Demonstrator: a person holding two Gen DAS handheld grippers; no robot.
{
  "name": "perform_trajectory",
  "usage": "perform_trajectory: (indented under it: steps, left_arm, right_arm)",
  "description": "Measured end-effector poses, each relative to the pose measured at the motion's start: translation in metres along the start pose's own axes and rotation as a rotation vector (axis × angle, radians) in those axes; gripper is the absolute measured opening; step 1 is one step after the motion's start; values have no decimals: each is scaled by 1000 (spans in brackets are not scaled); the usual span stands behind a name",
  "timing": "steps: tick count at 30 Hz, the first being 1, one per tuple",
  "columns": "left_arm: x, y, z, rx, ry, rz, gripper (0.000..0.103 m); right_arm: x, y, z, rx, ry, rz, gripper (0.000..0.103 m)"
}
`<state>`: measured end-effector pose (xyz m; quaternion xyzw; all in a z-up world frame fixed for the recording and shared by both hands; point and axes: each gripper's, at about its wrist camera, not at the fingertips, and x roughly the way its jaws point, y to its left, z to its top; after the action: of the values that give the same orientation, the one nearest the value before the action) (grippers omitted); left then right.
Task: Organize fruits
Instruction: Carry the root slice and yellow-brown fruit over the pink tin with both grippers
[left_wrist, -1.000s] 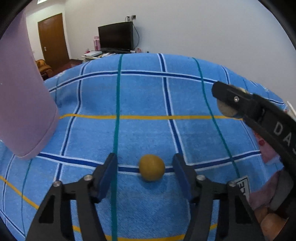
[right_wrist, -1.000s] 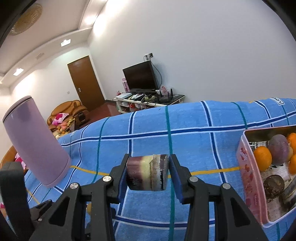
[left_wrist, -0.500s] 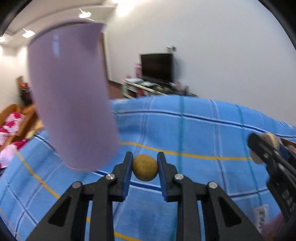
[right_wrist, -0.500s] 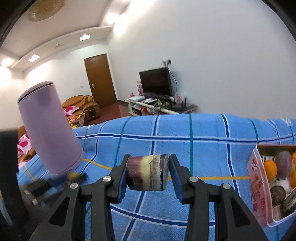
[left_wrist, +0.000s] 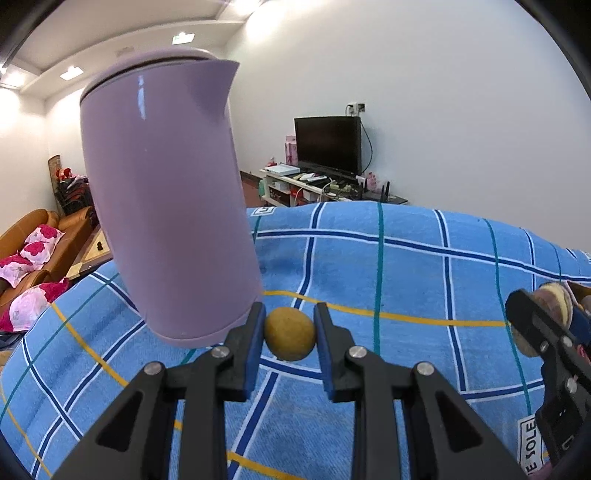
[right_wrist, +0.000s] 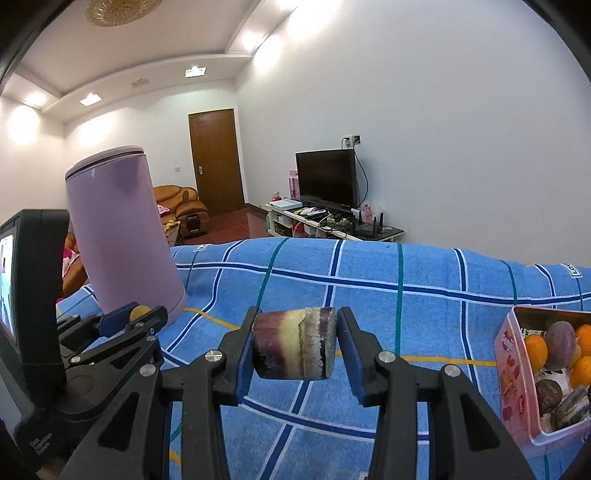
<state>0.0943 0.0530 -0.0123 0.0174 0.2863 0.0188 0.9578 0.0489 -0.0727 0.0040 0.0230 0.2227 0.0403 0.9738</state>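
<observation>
Clamped: left gripper on yellow fruit, right gripper on sugarcane piece, both left of pink box. Best carried level, released low inside.

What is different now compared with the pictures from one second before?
The left gripper closed its open jaws on the small yellow-brown fruit, which lay on the blue checked cloth, and lifted it; its view swung toward the purple kettle. Unchanged: the right gripper stays shut on the sugarcane piece, and the pink box of fruit sits at the right.
</observation>
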Motion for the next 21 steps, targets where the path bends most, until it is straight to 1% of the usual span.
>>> perform_trajectory:
  steps: [6,14,21]
  left_arm:
    - [-5,0,-2,1,-16,-11,28]
    - [-17,-2,-5,6,-62,-18,28]
    - [-25,0,-9,-20,-76,-29,28]
  right_arm:
    - [-9,-4,-4,22,3,-5,43]
    - [-23,-6,-9,27,1,-9,43]
    - [-34,-10,-14,38,0,-13,43]
